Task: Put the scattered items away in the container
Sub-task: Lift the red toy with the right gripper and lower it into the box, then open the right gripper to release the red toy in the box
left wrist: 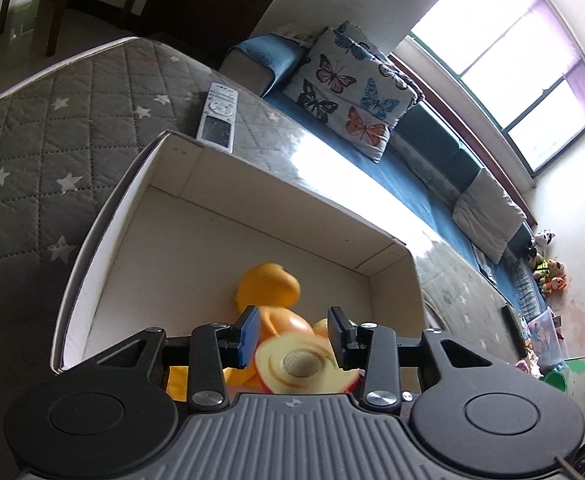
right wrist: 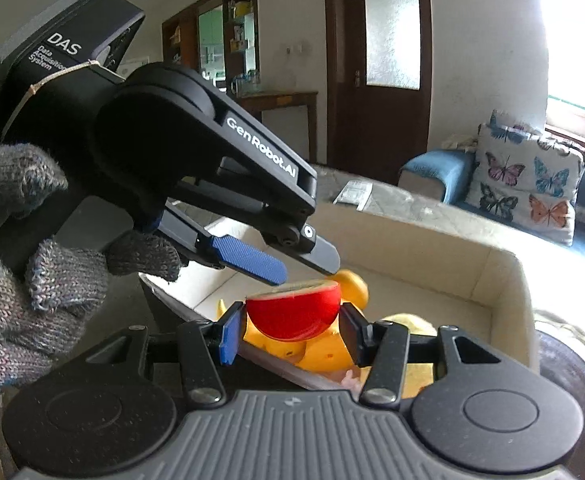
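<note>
A white cardboard box (left wrist: 92,240) stands on a grey quilted table. A yellow rubber duck (left wrist: 268,284) lies inside it. A red half apple (right wrist: 292,312) sits between the fingers of my right gripper (right wrist: 290,332), which is shut on it over the box (right wrist: 508,280). Its cut face with a grey round centre shows in the left wrist view (left wrist: 304,364), between the blue pads of my left gripper (left wrist: 292,332), which is open just above it. The left gripper also shows in the right wrist view (right wrist: 292,264), held by a gloved hand (right wrist: 32,272). The duck (right wrist: 352,284) lies below the apple.
A white remote control (left wrist: 218,116) lies on the table beyond the box. A blue sofa (left wrist: 412,176) with a butterfly cushion (left wrist: 352,92) runs along the far side. Toys (left wrist: 548,272) sit on the floor at the right.
</note>
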Demonstrator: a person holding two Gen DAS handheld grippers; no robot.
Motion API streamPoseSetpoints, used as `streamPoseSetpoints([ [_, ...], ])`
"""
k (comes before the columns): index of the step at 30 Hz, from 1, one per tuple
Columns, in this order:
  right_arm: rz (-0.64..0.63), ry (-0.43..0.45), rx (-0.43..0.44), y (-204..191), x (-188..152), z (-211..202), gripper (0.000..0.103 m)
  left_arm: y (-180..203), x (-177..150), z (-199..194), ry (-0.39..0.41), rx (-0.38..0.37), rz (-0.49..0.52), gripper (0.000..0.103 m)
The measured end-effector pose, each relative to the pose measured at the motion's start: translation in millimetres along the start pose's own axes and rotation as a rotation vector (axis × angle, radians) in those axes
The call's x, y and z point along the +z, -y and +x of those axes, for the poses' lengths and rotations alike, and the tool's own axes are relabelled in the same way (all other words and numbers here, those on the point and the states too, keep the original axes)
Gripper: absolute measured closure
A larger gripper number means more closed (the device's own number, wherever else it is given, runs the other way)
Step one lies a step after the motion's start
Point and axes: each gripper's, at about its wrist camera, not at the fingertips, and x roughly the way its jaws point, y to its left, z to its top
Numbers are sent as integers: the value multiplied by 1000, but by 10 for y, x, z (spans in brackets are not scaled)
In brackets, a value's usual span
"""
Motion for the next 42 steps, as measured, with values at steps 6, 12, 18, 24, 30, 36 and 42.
streamPoseSetpoints([
  [6, -9, 5, -6, -27, -40, -66, 51, -13, -28, -30, 5, 7, 1, 63],
  [12, -15, 3, -19, -81, -86, -162, 51, 19, -79, -109, 16, 13, 18, 63],
  [18, -16, 4, -22, -114, -110, -268, 50, 111, -174, -267, 42, 26, 71, 63],
  [24, 14, -13, -43, -115, -195, -366, 35, 221, -360, -485, 93, 39, 150, 63],
  [30, 72, -40, -61, -88, -311, -494, 33, 312, -585, -653, 137, 43, 234, 63],
  [36, 102, -70, -85, -119, -447, -623, 24, 307, -802, -668, 118, 42, 259, 63],
  [42, 139, -89, -107, -119, -567, -710, 16, 304, -1047, -662, 116, 89, 299, 63],
])
